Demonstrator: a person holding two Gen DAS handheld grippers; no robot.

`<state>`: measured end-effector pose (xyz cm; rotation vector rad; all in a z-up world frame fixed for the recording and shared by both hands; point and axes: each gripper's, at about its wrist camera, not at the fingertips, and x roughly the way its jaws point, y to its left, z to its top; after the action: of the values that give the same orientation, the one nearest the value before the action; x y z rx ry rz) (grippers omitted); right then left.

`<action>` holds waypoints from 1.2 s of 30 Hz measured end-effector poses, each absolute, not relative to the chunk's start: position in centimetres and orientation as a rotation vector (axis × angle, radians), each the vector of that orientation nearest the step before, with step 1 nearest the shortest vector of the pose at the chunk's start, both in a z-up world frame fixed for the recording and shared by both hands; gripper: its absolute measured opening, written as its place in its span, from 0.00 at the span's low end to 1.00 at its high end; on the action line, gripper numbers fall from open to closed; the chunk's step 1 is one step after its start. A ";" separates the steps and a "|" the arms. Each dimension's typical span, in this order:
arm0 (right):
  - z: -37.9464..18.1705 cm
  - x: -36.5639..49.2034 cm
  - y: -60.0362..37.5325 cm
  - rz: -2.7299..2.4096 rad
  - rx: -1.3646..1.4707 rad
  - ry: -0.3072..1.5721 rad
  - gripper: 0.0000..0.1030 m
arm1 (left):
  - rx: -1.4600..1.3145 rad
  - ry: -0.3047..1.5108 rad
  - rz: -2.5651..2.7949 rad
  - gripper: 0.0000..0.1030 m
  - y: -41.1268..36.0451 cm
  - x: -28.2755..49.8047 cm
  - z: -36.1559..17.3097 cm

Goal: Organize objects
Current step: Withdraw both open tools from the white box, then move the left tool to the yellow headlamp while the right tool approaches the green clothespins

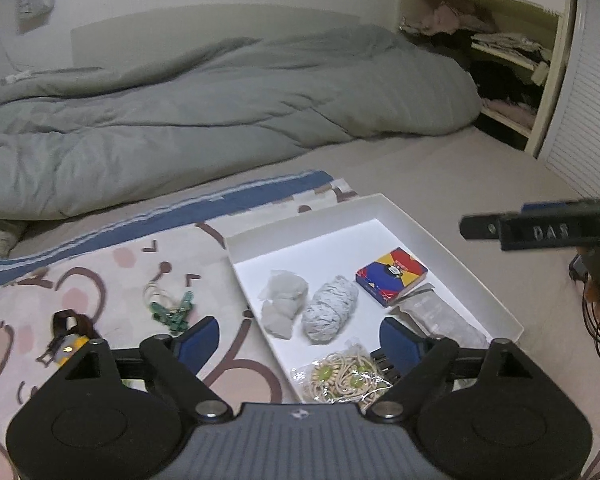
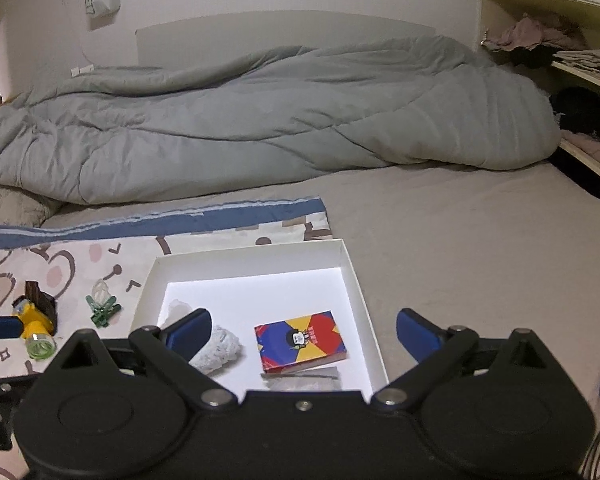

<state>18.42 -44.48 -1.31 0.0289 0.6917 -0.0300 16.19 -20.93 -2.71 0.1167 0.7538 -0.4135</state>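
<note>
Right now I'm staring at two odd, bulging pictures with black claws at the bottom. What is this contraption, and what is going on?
There is no robot here. A person holds a two-finger gripper in each hand, and a wide-angle camera on each one looks forward along its fingers, hence the bulging view.

One picture comes from the left gripper, the other from the right gripper. Both are open, with nothing between their blue pads.

Below them is a bed with a grey duvet. A white tray lies on it, holding a colourful card box, a grey-white bundle, a pale wad, a beaded string and a clear packet.

On the patterned cloth beside the tray lie green clips and a yellow torch, not yet put away.
</note>
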 end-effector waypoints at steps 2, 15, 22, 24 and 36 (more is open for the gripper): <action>-1.1 17.5 -44.3 -0.029 0.031 0.690 0.97 | 0.102 0.745 -0.403 0.87 -20.2 15.5 -2.1; -1.0 10.5 -42.2 -0.049 -0.011 0.676 1.00 | 0.061 0.688 -0.357 1.00 -16.8 12.9 -1.5; -1.0 8.7 -41.1 -0.045 -0.027 0.647 1.00 | 0.050 0.691 -0.354 1.00 -15.6 12.7 -2.7; -1.2 8.5 -40.9 -0.033 -0.020 0.638 1.00 | 0.050 0.686 -0.347 1.00 -15.4 12.7 -2.8; -1.5 8.7 -39.2 -0.015 -0.023 0.638 1.00 | 0.059 0.681 -0.333 1.00 -15.0 12.5 -3.3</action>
<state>8.72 -39.19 -1.52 -0.0233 0.6377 -0.0146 12.50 -15.04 -3.26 0.0588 0.6808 -0.3329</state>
